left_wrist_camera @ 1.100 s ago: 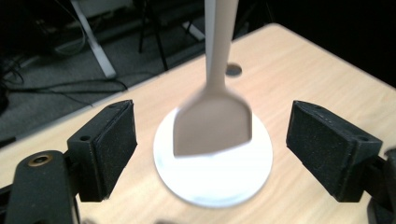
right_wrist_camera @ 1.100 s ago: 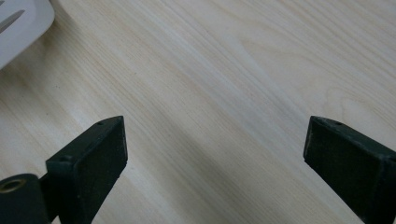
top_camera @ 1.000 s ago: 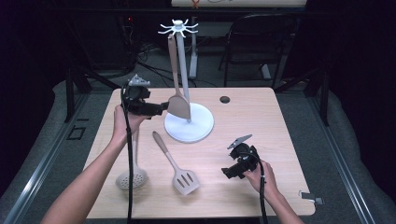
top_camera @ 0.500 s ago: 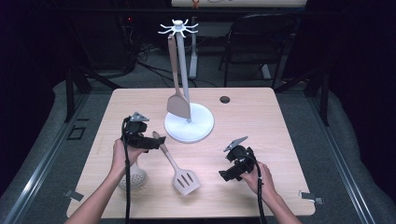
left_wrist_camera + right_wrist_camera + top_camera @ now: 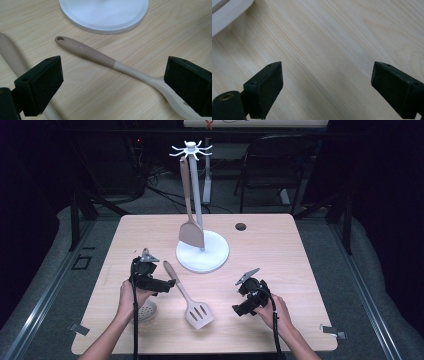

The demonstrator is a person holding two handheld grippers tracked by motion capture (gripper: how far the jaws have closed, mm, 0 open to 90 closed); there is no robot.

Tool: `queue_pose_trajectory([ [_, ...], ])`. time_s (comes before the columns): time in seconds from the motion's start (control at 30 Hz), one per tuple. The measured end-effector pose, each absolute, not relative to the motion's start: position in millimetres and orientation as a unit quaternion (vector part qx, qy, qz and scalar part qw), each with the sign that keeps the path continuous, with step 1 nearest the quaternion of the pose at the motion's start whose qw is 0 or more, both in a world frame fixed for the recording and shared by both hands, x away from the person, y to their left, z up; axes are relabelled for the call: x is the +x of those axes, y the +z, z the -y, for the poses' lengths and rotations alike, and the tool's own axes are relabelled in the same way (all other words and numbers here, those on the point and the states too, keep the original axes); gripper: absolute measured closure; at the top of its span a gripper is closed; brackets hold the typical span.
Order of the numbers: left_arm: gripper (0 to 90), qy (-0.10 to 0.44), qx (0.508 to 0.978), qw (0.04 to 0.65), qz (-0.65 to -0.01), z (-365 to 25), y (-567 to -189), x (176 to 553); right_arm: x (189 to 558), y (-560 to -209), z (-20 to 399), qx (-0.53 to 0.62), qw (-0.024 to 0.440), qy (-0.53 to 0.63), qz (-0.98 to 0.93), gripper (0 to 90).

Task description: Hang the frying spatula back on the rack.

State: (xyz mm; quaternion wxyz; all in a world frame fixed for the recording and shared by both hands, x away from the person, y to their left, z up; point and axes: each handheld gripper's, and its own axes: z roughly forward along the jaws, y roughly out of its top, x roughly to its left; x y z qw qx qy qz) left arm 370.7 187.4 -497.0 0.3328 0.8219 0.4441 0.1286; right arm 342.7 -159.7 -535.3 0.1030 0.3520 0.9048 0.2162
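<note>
1. The left gripper point(image 5: 167, 282) is low over the tabletop point(image 5: 300, 250), right beside the handle of the slotted turner point(image 5: 192, 302).
2. Its jaws are spread wide and have just been opening. In the left gripper view the turner's handle point(image 5: 100, 56) lies on the wood between them, but the pads do not touch it.
3. The turner lies flat near the middle of the tabletop. Its handle end, with a small hole, points to the white stand point(image 5: 202, 252). Its wide slotted end points to the person.
4. A round slotted spoon point(image 5: 146, 310) lies just left of the turner, partly under the left hand point(image 5: 131, 295).
5. A brown spatula point(image 5: 190, 227) hangs from the top of the stand.
6. The right gripper point(image 5: 240, 309) rests low on the right, well apart from the turner. Its jaws are spread and have just closed a little, with bare wood between them.
</note>
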Motion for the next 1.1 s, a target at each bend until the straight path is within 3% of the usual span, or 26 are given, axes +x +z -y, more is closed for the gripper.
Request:
queue_pose_trajectory([
  [0.33, 2.4, 0.129, 0.815, 0.335, -0.455, -191.2, -505.0, 369.5, 338.9, -533.3, 151.2, 0.343, 0.109, 0.22, -0.907, 33.9],
  [0.4, 2.6, 0.127, 0.811, 0.337, -0.46, -191.9, -506.5, 369.4, 337.0, -531.8, 149.7, 0.339, 0.102, 0.229, -0.907, 44.3],
  [0.57, 2.2, 0.124, 0.808, 0.336, -0.467, -192.3, -508.9, 367.9, 327.3, -523.8, 138.0, 0.32, 0.096, 0.254, -0.908, 81.4],
  [0.63, 1.7, 0.127, 0.808, 0.333, -0.469, -193.4, -509.6, 368.6, 322.8, -519.7, 130.2, 0.316, 0.099, 0.277, -0.902, 90.0],
  [0.87, 1.8, 0.122, 0.808, 0.331, -0.472, -193.2, -511.9, 370.3, 301.5, -505.5, 93.1, 0.267, 0.079, 0.328, -0.903, 90.0],
  [1.1, 2.2, 0.108, 0.807, 0.331, -0.476, -191.6, -513.5, 370.8, 290.1, -513.4, 71.9, 0.231, 0.055, 0.32, -0.917, 90.0],
])
